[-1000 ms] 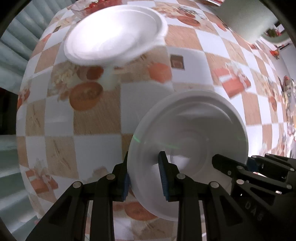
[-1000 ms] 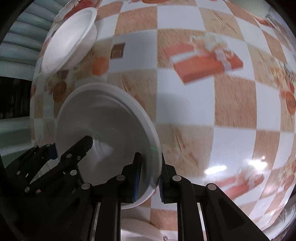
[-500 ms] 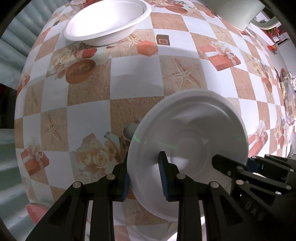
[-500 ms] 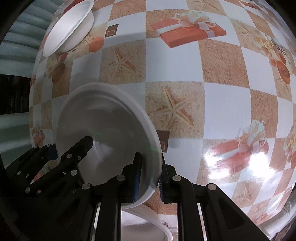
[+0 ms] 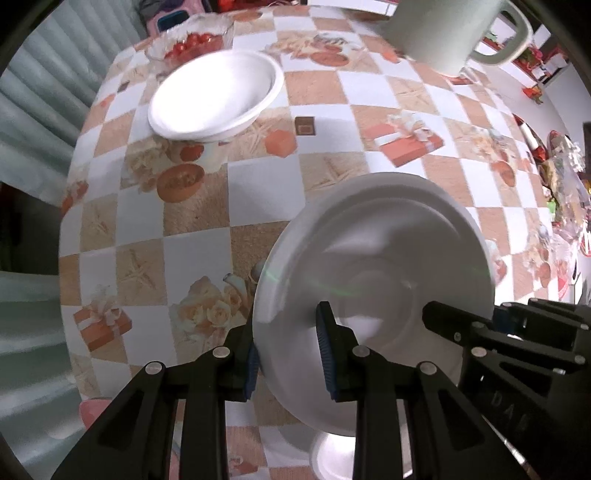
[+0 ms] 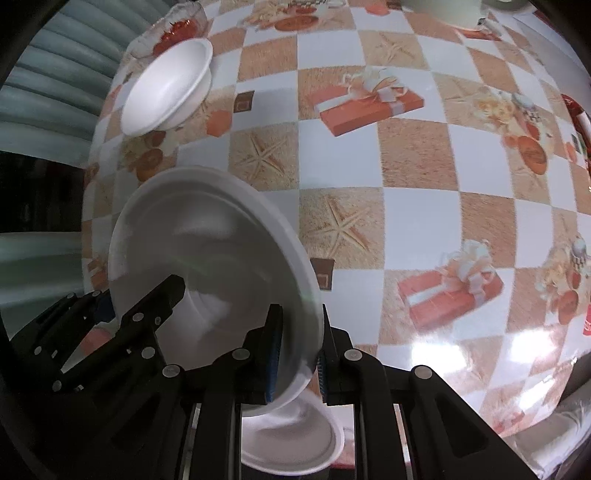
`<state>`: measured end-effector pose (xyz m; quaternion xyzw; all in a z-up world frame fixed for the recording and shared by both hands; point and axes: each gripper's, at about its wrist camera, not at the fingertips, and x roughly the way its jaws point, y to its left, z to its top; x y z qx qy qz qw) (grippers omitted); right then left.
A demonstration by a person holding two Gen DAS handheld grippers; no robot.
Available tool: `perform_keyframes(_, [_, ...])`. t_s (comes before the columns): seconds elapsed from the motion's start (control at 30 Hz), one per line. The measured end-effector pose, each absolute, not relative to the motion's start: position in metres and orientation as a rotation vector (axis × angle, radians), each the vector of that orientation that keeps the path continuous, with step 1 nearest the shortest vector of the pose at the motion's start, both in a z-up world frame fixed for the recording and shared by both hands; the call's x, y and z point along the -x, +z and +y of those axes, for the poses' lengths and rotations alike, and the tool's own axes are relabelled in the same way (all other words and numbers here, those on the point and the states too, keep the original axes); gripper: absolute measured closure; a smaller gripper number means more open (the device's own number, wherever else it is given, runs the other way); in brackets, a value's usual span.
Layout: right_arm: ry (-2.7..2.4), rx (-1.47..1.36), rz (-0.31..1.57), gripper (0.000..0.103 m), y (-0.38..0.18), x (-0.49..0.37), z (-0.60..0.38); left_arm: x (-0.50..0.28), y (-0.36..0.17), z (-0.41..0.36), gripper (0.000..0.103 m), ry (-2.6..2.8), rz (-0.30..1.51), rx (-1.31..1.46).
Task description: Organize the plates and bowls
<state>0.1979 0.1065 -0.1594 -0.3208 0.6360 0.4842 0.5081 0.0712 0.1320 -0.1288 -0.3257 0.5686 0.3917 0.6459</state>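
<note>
A white foam bowl hangs tilted above the checked tablecloth, held from both sides. My left gripper is shut on its left rim and my right gripper is shut on its right rim. Each view shows the other gripper's black fingers at the opposite edge. A second white bowl stands on the table at the far left. Just under the held bowl, at the near edge, sits a third white bowl, partly hidden by my fingers.
A glass dish of red tomatoes stands behind the far bowl. A pale green jug is at the back right. Small clutter lines the right side. The table edge drops off at the left.
Both grippers have risen and shifted across the table with the bowl still pinched between them. More tablecloth shows, and the third bowl has come into view below.
</note>
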Motion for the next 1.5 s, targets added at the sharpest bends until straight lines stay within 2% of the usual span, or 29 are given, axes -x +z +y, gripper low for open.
perform_keyframes(0.13, [1.162,0.764,1.520,0.085,-0.138,-0.202,0.091,-0.065,-0.104,0.112,0.073,0.880,1.291,0.713])
perform_keyframes(0.33, [1.152,0.778,1.540,0.085,-0.124,-0.183,0.051,-0.060,-0.104,0.081,0.072,0.848,1.311,0.715])
perform_keyframes(0.6, [1.099,0.821,1.597,0.085,-0.136,-0.170,0.008,-0.052,-0.119,0.038,0.072,0.748,1.393,0.701])
perform_keyframes(1.1, [1.049,0.865,1.643,0.085,-0.160,-0.158,-0.003,-0.048,-0.142,0.031,0.072,0.693,1.440,0.743])
perform_keyframes(1.2, [1.049,0.865,1.641,0.085,-0.162,-0.155,-0.001,-0.046,-0.144,0.030,0.066,0.689,1.440,0.750])
perform_keyframes(1.27, [1.050,0.864,1.644,0.084,-0.162,-0.155,-0.001,-0.045,-0.145,0.029,0.050,0.694,1.441,0.745])
perform_keyframes(1.3, [1.046,0.865,1.644,0.084,-0.163,-0.156,-0.001,-0.044,-0.144,0.029,0.038,0.703,1.439,0.737])
perform_keyframes(1.33, [1.041,0.866,1.644,0.079,-0.163,-0.157,-0.001,-0.043,-0.142,0.029,0.032,0.718,1.433,0.727])
perform_keyframes(1.37, [1.032,0.865,1.643,0.063,-0.162,-0.158,-0.002,-0.040,-0.141,0.030,0.031,0.736,1.426,0.720])
perform_keyframes(1.4, [1.019,0.862,1.637,0.054,-0.161,-0.161,-0.003,-0.037,-0.141,0.032,0.029,0.751,1.419,0.722])
perform_keyframes(1.43, [1.007,0.857,1.628,0.035,-0.160,-0.165,-0.004,-0.032,-0.140,0.036,0.027,0.771,1.408,0.740])
perform_keyframes(1.47, [1.003,0.836,1.618,0.024,-0.157,-0.172,-0.006,-0.028,-0.139,0.039,0.025,0.779,1.394,0.762])
perform_keyframes(1.5, [1.005,0.814,1.618,0.023,-0.155,-0.177,-0.007,-0.022,-0.138,0.042,0.023,0.784,1.374,0.791])
